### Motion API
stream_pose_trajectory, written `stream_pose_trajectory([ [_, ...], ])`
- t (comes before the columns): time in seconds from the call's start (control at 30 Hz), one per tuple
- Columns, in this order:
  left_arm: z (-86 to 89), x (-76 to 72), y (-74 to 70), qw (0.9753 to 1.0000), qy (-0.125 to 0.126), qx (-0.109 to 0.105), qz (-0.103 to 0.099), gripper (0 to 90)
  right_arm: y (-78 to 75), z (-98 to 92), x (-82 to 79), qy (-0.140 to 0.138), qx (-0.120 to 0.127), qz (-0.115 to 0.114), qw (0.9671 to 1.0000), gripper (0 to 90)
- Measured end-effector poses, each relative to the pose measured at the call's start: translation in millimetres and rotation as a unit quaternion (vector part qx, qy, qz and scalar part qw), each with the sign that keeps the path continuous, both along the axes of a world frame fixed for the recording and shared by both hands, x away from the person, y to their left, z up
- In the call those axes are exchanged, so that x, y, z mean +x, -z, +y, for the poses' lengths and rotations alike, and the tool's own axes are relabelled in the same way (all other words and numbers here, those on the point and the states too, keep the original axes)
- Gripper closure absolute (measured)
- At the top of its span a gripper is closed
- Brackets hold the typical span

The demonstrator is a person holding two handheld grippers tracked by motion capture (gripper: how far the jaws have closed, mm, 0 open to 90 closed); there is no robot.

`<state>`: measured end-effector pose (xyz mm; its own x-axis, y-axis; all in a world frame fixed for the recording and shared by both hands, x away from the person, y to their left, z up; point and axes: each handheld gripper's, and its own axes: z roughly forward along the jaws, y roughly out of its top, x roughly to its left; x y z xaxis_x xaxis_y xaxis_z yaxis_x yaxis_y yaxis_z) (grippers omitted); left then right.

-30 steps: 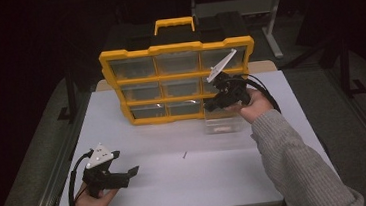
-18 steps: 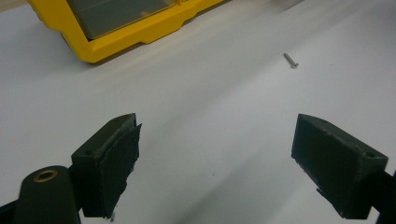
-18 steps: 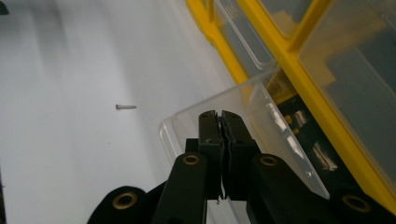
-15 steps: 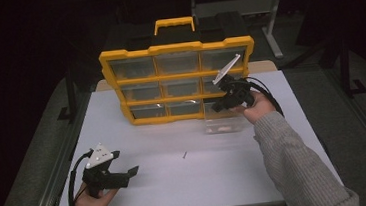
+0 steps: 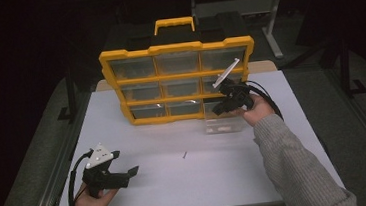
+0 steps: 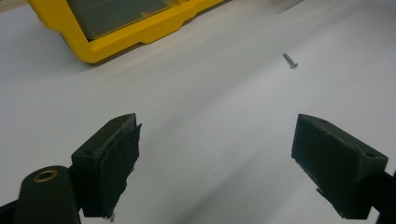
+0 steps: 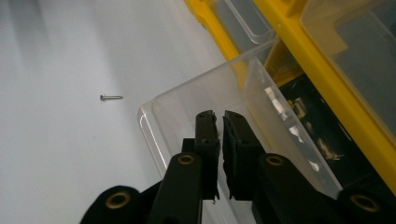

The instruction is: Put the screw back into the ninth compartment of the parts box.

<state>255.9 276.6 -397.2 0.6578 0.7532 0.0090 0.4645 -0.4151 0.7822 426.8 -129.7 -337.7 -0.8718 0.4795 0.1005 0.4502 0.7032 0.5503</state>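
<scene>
Pictured mid-table, near side: screw (image 5: 185, 155) loose between wide-open left gripper (image 5: 127, 173) and right gripper (image 7: 220, 119), pinched nearly closed, empty, over clear drawer (image 7: 187, 112) pulled from organizer (image 5: 177, 63); best approached low, jaws straddling shank.

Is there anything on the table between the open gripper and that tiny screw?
No, nothing visible is in the way. In the left gripper view, the left gripper has its jaws wide apart, and just bare white table lies between it and the screw. The yellow organizer sits off to the side.
</scene>
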Motion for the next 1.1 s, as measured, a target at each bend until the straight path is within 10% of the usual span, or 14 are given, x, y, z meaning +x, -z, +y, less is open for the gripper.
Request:
stream_pose_trajectory([
  [0.47,-0.9,0.2,0.0,1.0,0.003,0.004,0.0,14.6,-26.1,3.6,-23.1,-0.024,0.03,-0.027,0.9989,79.9],
  [1.1,-0.7,0.2,0.4,1.0,0.002,0.002,-0.001,14.7,-15.7,34.1,-46.4,-0.074,0.039,-0.022,0.9962,73.9],
])
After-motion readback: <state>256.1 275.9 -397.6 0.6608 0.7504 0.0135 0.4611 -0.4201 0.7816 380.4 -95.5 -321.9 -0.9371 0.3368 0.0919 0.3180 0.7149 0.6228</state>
